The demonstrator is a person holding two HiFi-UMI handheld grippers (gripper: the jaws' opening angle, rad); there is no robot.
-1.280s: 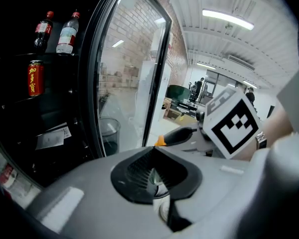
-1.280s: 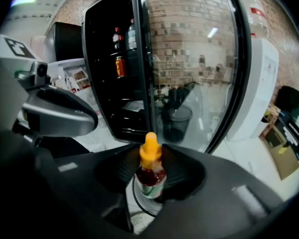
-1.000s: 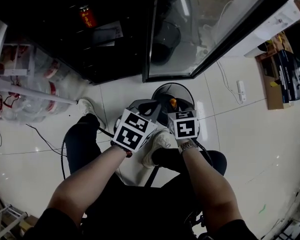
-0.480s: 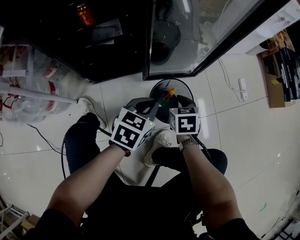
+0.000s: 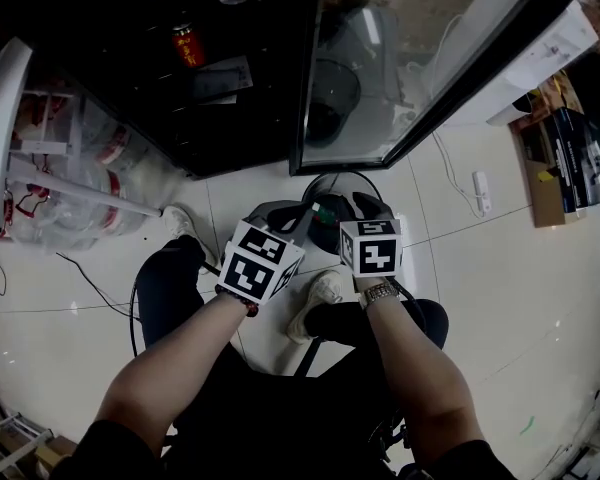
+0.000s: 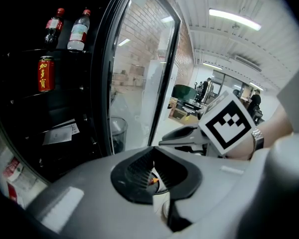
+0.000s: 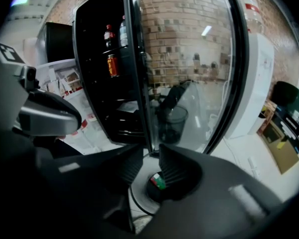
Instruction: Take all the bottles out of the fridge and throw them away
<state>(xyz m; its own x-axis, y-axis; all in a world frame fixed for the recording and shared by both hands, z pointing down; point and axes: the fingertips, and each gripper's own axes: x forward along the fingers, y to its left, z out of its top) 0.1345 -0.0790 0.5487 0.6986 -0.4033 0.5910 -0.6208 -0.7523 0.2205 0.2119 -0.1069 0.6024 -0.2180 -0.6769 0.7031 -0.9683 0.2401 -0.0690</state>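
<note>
Two bottles stand on a shelf of the open fridge: a dark one [image 6: 54, 25] and a clear one [image 6: 78, 31], with a red can [image 6: 46, 72] below them. The black bin [image 5: 325, 180] sits on the floor under both grippers. A green-labelled bottle [image 7: 158, 181] lies inside it. My right gripper [image 7: 150, 156] hangs over the bin; its jaws have just been closing, a gap still shows and nothing is between them. Beside it, my left gripper [image 6: 153, 151] has its tips together and holds nothing; an orange cap shows below it.
The fridge's glass door [image 5: 400, 58] stands open at the right, with a dark mesh basket [image 5: 330, 98] seen through it. White shelving with bags [image 5: 50, 168] is at the left. A power strip [image 5: 482, 186] and boxes [image 5: 565, 158] lie to the right.
The orange-capped bottle at the right gripper's tips has dropped into the bin. Both grippers have lifted a little, and more of the fridge shelf is in view.
</note>
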